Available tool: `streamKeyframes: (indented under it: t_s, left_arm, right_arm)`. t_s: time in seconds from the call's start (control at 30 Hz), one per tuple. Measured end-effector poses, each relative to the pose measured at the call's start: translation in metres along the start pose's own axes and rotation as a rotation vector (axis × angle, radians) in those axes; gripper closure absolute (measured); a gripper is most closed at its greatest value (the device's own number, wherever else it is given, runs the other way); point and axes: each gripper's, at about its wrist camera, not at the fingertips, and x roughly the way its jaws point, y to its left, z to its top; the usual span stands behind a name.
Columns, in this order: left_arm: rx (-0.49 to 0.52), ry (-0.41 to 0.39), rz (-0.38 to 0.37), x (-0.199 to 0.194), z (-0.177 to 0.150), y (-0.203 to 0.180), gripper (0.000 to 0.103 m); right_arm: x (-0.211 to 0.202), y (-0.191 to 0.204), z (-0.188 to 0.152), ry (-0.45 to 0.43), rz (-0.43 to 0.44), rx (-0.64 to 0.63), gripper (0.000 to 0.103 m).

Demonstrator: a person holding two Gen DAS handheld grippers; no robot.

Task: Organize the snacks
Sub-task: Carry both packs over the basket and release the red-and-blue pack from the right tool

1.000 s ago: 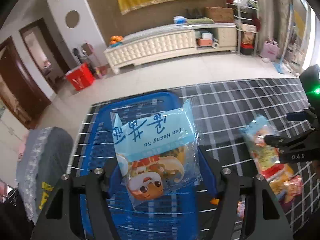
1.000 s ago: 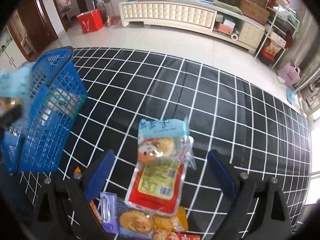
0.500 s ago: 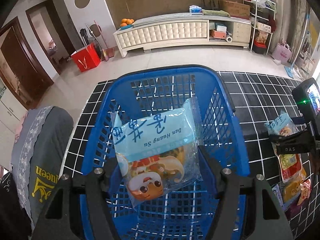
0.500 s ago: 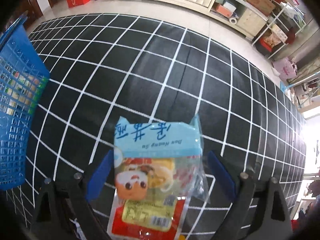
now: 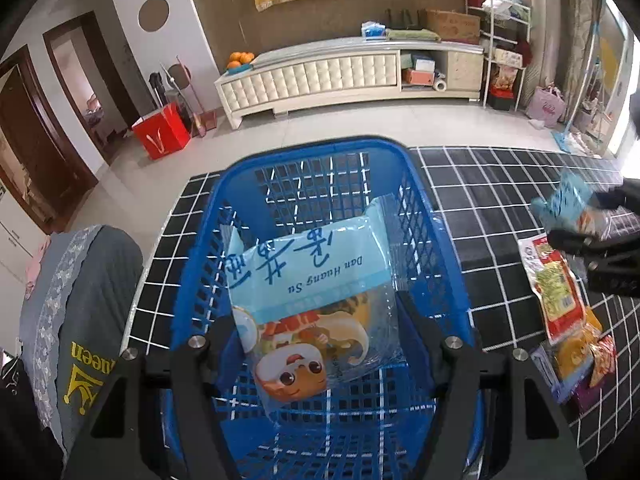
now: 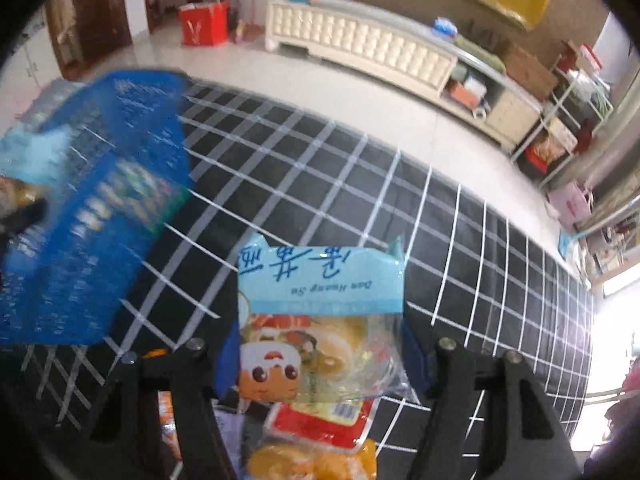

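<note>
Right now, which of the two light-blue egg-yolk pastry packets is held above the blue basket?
The packet in the left gripper: this pastry packet hangs over the blue basket; the right gripper's packet is over the checked mat.

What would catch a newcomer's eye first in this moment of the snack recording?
The bright blue basket on the black grid-patterned cloth, filling the middle of the left wrist view. The left gripper holds a light blue snack packet above its open top. In the right wrist view the right gripper, jaws just closed in, grips a matching packet above a pile of red and orange snacks.
</note>
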Motion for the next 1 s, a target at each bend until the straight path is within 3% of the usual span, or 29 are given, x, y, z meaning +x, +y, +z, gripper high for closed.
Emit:
streamKeyframes:
  t_s: [0.17, 0.43, 0.7, 1.0]
  left_arm:
    - [0.016, -0.047, -0.016, -0.029, -0.005, 0.009, 0.038]
    - [0.056, -0.11, -0.045, -0.065, -0.011, 0.033, 0.038]
    - [0.05, -0.118, -0.046, -0.066, -0.015, 0.068, 0.038]
    - [0.041, -0.096, -0.059, -0.045, -0.022, 0.091, 0.038]
  right_arm:
    - [-0.052, 0.027, 0.011, -0.096, 0.01, -0.061, 0.033]
    - [-0.099, 0.079, 0.027, -0.181, 0.035, -0.155, 0.033]
    - [-0.092, 0.119, 0.043, -0.174, 0.064, -0.214, 0.033]
    - [-0.048, 0.166, 0.063, -0.086, 0.106, -0.296, 0.033]
